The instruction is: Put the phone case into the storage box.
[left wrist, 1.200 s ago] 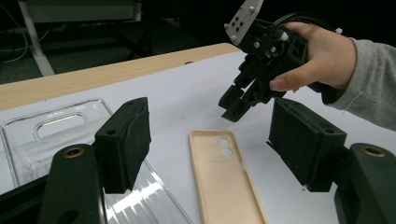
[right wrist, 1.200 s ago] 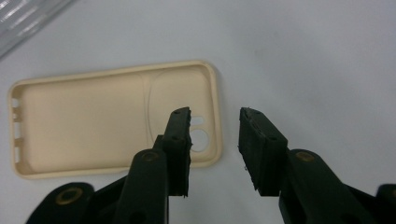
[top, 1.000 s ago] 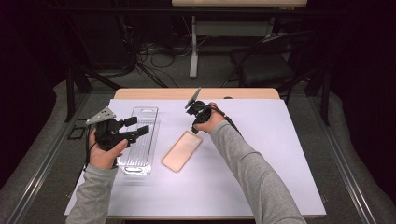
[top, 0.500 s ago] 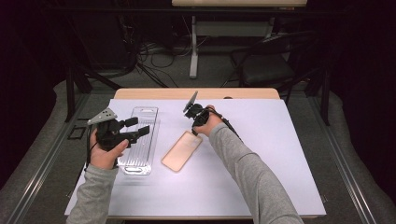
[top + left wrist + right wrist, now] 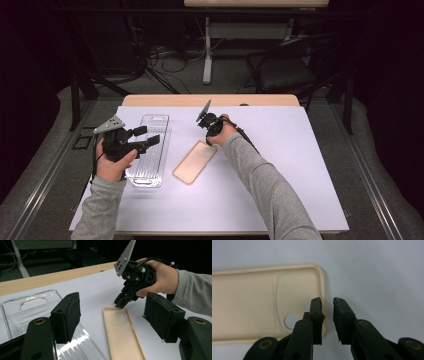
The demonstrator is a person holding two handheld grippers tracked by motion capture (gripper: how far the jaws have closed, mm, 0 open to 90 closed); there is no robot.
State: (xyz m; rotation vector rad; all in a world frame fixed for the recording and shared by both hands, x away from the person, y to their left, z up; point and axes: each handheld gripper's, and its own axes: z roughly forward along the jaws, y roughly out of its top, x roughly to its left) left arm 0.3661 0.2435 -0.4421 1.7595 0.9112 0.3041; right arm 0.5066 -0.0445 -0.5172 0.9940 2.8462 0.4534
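Note:
A beige phone case (image 5: 195,162) lies inner side up on the white table top, camera holes toward the far end (image 5: 249,302). My right gripper (image 5: 327,302) points down at that end, open by a narrow gap. One jaw stands over the case's inside and the other just outside its rim. From the left gripper view, the right gripper (image 5: 121,303) has its tips at the case's (image 5: 122,335) top edge. A clear phone case (image 5: 148,150) lies to the left. My left gripper (image 5: 151,135) hovers wide open over it, holding nothing.
The white sheet (image 5: 300,165) covers a wooden table whose bare strip (image 5: 210,100) runs along the far edge. Beyond the table, a dark chair (image 5: 285,70), desk legs (image 5: 206,55) and floor cables sit in shadow. Open table surface stretches to the right of the beige case.
My right gripper has dropped and shifted slightly toward the far end of the beige case. The left gripper has stayed almost still over the clear case.

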